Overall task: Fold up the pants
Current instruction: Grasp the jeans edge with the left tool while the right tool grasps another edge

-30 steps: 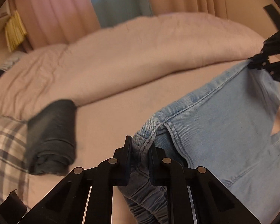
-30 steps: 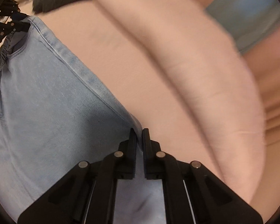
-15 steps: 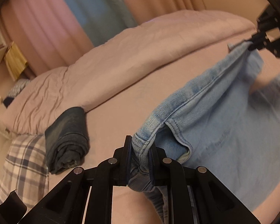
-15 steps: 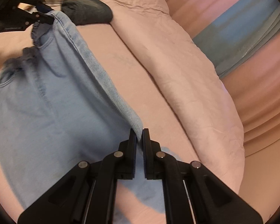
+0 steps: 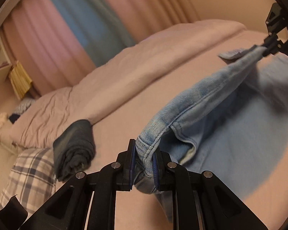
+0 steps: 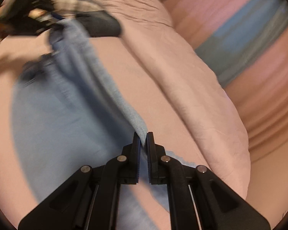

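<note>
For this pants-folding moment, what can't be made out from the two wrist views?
- Light blue jeans, left wrist view: lower part cut off by the frame edge; length unknown.
- Left tongs, right wrist view: smeared by motion blur.
- Dark folded garment: blurred, type unclear.
- Person: no hand in either view.

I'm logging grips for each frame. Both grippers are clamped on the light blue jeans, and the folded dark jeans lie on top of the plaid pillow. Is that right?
Not quite. In the left wrist view the folded dark jeans lie on the pink sheet, beside the plaid pillow, not on top of it. The rest holds: the left gripper and right gripper are both clamped on the light blue jeans.
</note>
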